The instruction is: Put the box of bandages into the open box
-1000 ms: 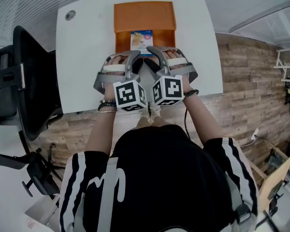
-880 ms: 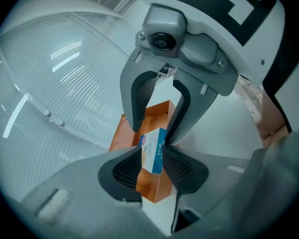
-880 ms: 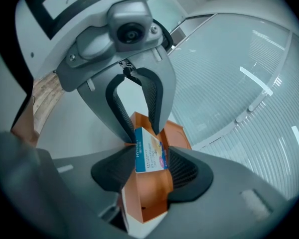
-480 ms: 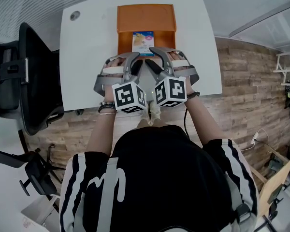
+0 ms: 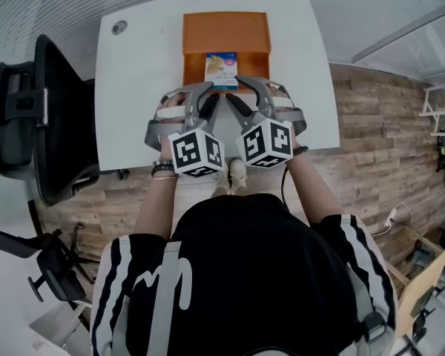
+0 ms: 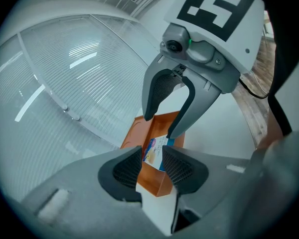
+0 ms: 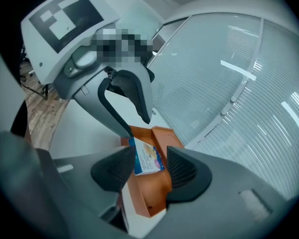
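Box of bandages [image 5: 222, 65]: sits inside the orange open box [image 5: 226, 30], upper centre of frame, long axis up-frame. Your left gripper [image 6: 152, 166] and right gripper [image 7: 148, 169]: jaws apart, empty, just below it, equally near.

Bright, even light with soft, faint shadows. White worktop [image 5: 133, 87] is close to blown out in the head view. Strong fisheye bending at all edges, and dark vignetted corners in both gripper views. Streaky glare on the ribbed glass wall [image 6: 65, 83]. Close-up jaws look slightly soft.
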